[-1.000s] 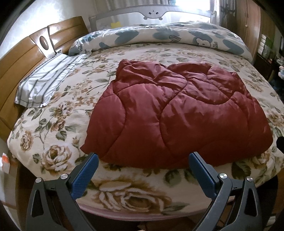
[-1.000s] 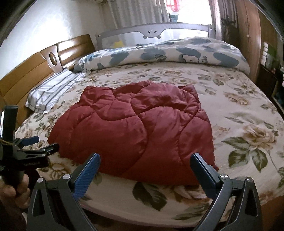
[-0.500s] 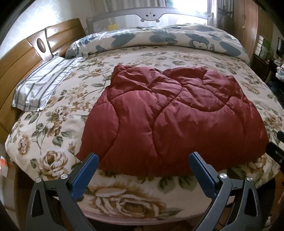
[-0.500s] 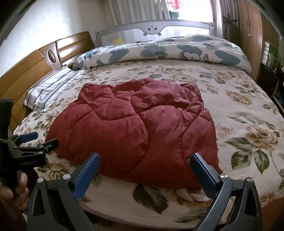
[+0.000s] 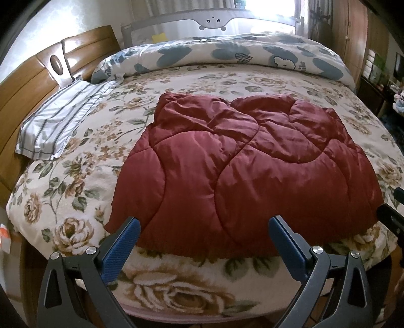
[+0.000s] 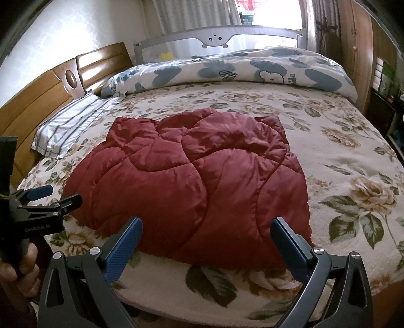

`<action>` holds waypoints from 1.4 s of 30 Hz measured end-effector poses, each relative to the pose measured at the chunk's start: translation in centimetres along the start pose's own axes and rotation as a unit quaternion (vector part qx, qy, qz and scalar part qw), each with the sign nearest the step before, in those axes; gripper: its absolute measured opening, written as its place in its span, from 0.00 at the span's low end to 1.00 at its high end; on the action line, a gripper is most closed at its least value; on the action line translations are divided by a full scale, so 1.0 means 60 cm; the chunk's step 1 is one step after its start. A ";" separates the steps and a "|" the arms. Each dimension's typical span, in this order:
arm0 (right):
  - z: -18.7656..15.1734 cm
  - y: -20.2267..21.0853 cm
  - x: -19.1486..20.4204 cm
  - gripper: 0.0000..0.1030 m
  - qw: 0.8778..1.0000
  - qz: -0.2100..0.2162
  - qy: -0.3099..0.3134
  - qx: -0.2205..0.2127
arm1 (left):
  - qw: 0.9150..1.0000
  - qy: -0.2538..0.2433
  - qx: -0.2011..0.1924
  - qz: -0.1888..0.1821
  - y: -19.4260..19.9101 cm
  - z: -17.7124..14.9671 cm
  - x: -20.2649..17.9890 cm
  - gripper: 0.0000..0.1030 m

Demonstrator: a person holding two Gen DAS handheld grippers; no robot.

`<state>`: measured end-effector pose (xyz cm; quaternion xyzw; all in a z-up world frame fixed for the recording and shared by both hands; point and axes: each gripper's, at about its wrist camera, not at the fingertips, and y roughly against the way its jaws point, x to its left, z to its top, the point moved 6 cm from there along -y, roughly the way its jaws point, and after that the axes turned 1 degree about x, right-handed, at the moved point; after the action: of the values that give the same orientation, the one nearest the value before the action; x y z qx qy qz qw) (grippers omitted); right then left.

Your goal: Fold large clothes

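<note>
A dark red quilted garment (image 5: 242, 171) lies spread and rumpled on the floral bedspread (image 5: 75, 161), near the bed's front edge. It also shows in the right wrist view (image 6: 192, 186). My left gripper (image 5: 204, 242) is open and empty, just short of the garment's front hem. My right gripper (image 6: 207, 242) is open and empty, over the front hem near its right corner. The left gripper also shows at the left of the right wrist view (image 6: 50, 196), beside the garment's left edge.
A striped pillow (image 5: 58, 123) lies at the left by the wooden headboard (image 5: 30, 83). A rolled blue-and-white duvet (image 5: 227, 55) runs along the far side under a grey bed rail (image 5: 212, 22). Wooden cabinets (image 6: 363, 50) stand at the right.
Both grippers have moved a little closer to the bed and the garment. Both stay open. The garment has not moved.
</note>
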<state>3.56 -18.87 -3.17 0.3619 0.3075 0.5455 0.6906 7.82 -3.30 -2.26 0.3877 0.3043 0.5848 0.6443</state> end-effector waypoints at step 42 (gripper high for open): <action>0.022 -0.016 -0.001 0.99 1.000 0.004 -0.002 0.003 | 1.000 -0.005 0.013 0.002 -0.040 0.029 -0.008 0.99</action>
<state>5.15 -19.28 -3.22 0.3667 0.3064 0.5460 0.6881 10.46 -4.04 -3.43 0.3994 0.3074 0.5803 0.6397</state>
